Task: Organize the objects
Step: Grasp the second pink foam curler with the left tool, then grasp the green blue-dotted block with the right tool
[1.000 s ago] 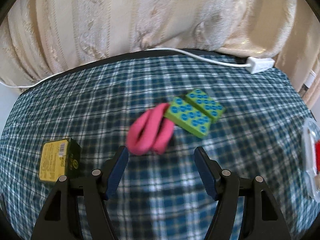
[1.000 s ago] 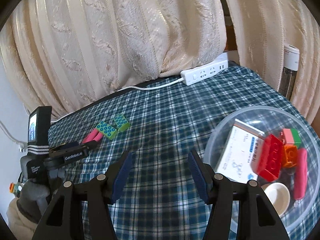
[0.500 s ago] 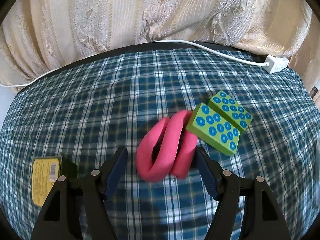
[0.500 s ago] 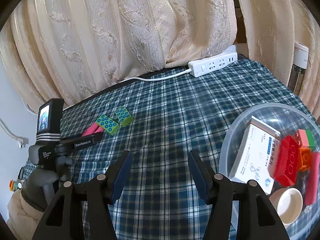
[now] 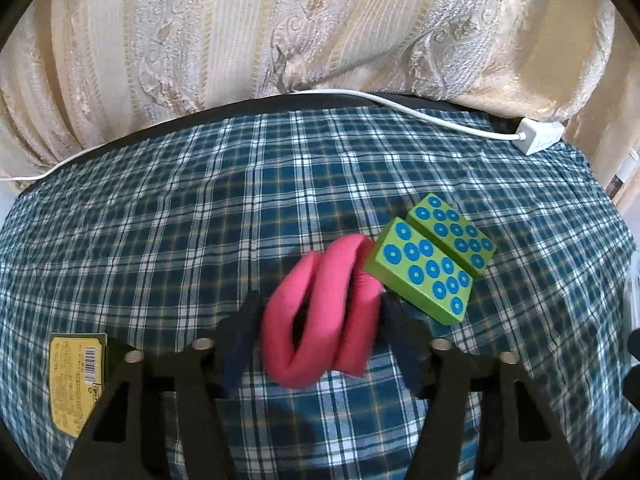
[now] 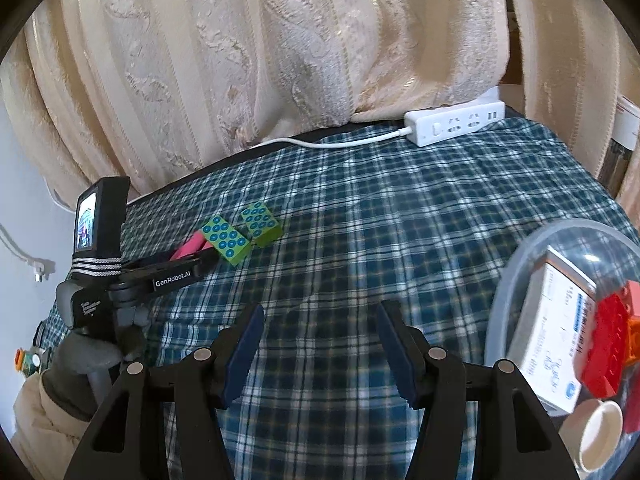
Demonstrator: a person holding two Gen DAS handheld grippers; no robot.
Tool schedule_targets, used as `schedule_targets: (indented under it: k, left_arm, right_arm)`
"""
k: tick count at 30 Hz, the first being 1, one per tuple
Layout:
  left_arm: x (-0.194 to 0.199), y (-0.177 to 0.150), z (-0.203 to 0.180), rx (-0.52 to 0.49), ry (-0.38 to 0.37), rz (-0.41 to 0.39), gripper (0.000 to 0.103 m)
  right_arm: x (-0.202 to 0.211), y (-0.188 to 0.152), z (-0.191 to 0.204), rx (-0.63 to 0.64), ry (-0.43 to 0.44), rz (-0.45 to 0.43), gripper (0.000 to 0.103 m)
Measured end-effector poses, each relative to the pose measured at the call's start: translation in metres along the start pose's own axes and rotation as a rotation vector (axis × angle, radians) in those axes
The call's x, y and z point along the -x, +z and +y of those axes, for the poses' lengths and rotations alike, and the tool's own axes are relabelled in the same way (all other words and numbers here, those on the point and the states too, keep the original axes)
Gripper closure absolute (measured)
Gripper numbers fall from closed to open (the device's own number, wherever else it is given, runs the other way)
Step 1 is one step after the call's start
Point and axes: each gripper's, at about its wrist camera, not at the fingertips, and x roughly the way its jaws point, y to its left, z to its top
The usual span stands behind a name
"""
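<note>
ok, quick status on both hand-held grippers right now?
Left hand-held gripper: closing around the pink foam loop, pads at its sides.
Right hand-held gripper: open, nothing between the jaws, over the plaid cloth.

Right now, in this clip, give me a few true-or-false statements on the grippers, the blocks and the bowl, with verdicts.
1. The left gripper has the pink foam loop between its fingers. True; the jaws are closing on it.
2. The right gripper holds a green block. False; nothing is between its jaws, only the checked cloth beyond.
3. Two green blocks lie side by side next to the pink loop. True.
4. The clear bowl holds nothing. False; a white box and a red brick are inside.
5. The power strip lies at the far edge, by the curtain. True.
</note>
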Motion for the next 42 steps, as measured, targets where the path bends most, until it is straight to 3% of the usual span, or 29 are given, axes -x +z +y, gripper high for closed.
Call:
schedule_targets:
  k: [17,29,38,42]
  left_arm:
    - [0.029,0.008,0.033,0.116,0.063,-0.068,0.047]
    - [0.031,0.009,0.039,0.143,0.051,-0.063,0.047]
    - [0.024,0.009,0.042,0.154,0.046,-0.043,0.047]
    - [0.024,0.009,0.042,0.153,0.045,-0.042,0.047]
  right_arm:
    - [-0.06,0.037,0.032,0.074,-0.025,0.047,0.041]
    - [-0.126,0.071,0.05,0.121,0.009,0.129,0.041]
    - [-0.141,0.08,0.066,0.198,0.025,0.149,0.041]
    - [-0.146,0.078,0.075,0.26,-0.035,0.141,0.041]
